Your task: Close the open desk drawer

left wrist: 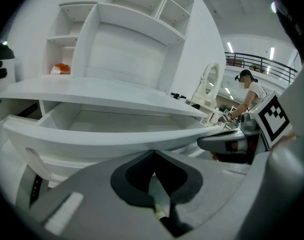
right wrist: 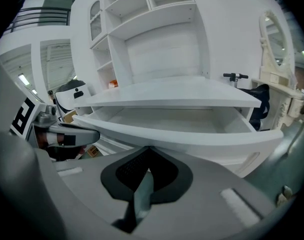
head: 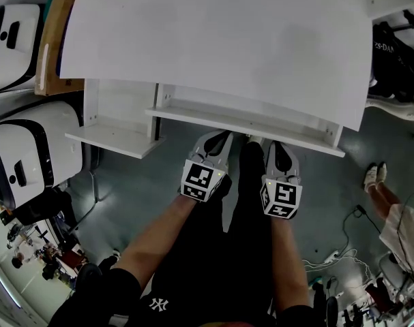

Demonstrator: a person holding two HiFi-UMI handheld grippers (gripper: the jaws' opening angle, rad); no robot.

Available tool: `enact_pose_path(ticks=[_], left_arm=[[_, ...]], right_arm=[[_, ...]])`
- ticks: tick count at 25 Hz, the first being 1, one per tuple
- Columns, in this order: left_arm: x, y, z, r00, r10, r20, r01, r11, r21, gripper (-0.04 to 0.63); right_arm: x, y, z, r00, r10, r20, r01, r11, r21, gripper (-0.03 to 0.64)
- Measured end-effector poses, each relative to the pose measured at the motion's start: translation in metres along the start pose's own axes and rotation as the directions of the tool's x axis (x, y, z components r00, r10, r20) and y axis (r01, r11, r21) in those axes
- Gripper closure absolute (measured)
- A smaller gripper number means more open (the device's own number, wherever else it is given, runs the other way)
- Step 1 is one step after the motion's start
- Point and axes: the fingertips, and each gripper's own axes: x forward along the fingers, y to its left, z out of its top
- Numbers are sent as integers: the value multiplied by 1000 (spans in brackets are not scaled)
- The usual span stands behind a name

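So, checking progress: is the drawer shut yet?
Open. The drawer juts out from under the desktop, its bare inside showing in both gripper views. The left gripper and right gripper, both shut, sit at its front.

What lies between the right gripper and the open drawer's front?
Nothing. The right gripper view shows the right gripper, jaws together, facing the bare drawer front.

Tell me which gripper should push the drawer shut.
Left gripper, narrowly: shut, tip at the drawer front, slightly nearer its middle. Right gripper is also shut at the front, so pushing with both looks fine.
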Motion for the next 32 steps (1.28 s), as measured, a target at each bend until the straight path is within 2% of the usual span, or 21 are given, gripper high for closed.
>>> enact_pose_path(ticks=[32], left_arm=[[58, 34, 43, 999, 53, 3, -52, 998, -27, 594]], right_arm=[[50, -27, 49, 999, 29, 36, -29, 1000, -5, 594]])
